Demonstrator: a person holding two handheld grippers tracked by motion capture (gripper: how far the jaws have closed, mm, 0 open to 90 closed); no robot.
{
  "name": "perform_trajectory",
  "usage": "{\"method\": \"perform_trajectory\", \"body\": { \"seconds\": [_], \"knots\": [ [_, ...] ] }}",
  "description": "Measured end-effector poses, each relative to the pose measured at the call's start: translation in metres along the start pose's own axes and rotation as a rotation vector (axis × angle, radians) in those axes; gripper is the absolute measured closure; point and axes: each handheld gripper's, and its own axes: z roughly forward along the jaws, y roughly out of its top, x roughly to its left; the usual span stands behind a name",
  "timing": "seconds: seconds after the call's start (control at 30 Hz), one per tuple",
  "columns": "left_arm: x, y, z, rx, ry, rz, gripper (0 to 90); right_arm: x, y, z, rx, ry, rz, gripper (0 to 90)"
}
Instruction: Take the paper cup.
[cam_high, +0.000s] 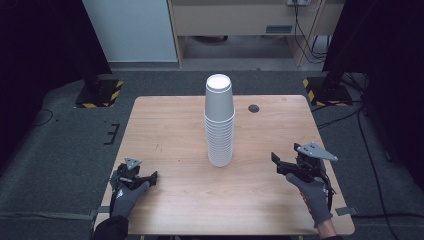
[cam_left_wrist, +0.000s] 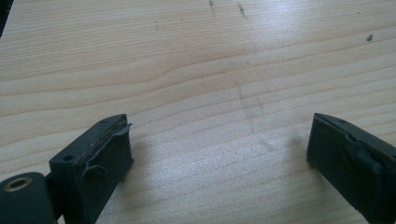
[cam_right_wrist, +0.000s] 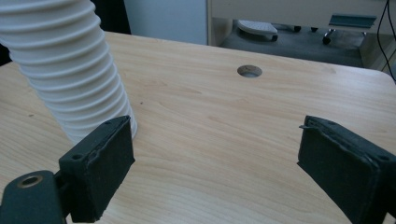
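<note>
The stack of white cups (cam_high: 219, 122) stands upside down on the table (cam_high: 165, 125), well apart from both grippers, ahead and to the left of the right gripper (cam_right_wrist: 215, 158). The right gripper and the left gripper (cam_left_wrist: 219, 158) both have jaws wide apart and hold nothing. I judge the work is at the approach step: next the right gripper must go toward the stack and close on the top cup.

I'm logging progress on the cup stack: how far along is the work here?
Done: nothing visibly; the cup stack stands upside down, nested, mid-table. In hand: nothing; the left gripper and right gripper are open and empty, apart from it. Left: any handling of the cups.
</note>
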Motion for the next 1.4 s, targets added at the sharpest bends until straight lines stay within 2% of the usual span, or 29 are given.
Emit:
{"method": "perform_trajectory", "body": {
  "seconds": [0.53, 0.93, 1.07, 1.2, 1.4],
  "knots": [
    [0.000, 0.000, 0.000, 0.000, 0.000, 0.000, 5.5, 0.008, 0.037, -0.008, -0.066, 0.016, -0.021, 10.8],
    [0.000, 0.000, 0.000, 0.000, 0.000, 0.000, 5.4, 0.026, 0.070, -0.008, -0.130, 0.071, -0.028, 11.1],
    [0.000, 0.000, 0.000, 0.000, 0.000, 0.000, 5.5, 0.029, 0.077, -0.009, -0.141, 0.080, -0.029, 11.0],
    [0.000, 0.000, 0.000, 0.000, 0.000, 0.000, 5.4, 0.032, 0.089, -0.011, -0.178, 0.097, -0.015, 11.2],
    [0.000, 0.000, 0.000, 0.000, 0.000, 0.000, 5.5, 0.037, 0.101, -0.009, -0.194, 0.113, -0.018, 11.2]
  ]
}}
